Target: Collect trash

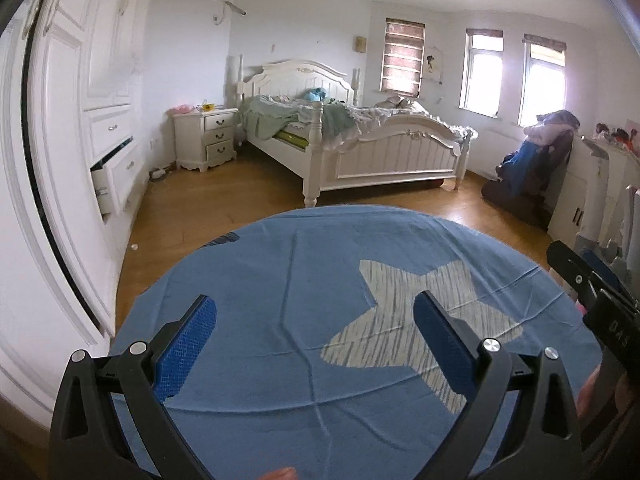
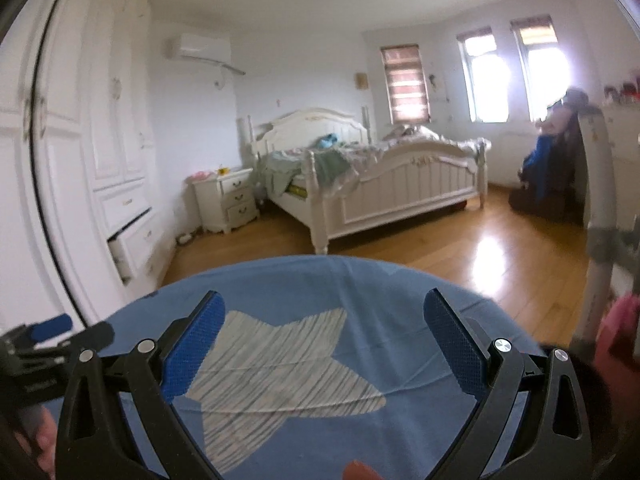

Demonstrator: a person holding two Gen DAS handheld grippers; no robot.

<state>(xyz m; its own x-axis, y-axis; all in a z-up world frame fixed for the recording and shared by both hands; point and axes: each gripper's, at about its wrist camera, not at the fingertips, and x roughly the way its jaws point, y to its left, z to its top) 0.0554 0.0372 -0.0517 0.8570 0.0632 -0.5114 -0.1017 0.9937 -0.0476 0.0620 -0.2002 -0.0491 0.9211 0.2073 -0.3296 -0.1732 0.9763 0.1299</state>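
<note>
We hold both units above the table (image 1: pixel 248 280), which is covered by a blue cloth with a pale striped star (image 1: pixel 416 320). Left hand-held gripper (image 1: pixel 316 340): jaws spread wide, nothing between the blue pads. Right hand-held gripper (image 2: pixel 324 344): same, wide apart and empty. We can't make out any trash on the cloth; a small white speck (image 1: pixel 134 246) lies on the wooden floor (image 1: pixel 240 196) by the wardrobe (image 1: pixel 72 128), too small to identify. White bed (image 1: pixel 360 148) and nightstand (image 1: pixel 206 138) beyond.
</note>
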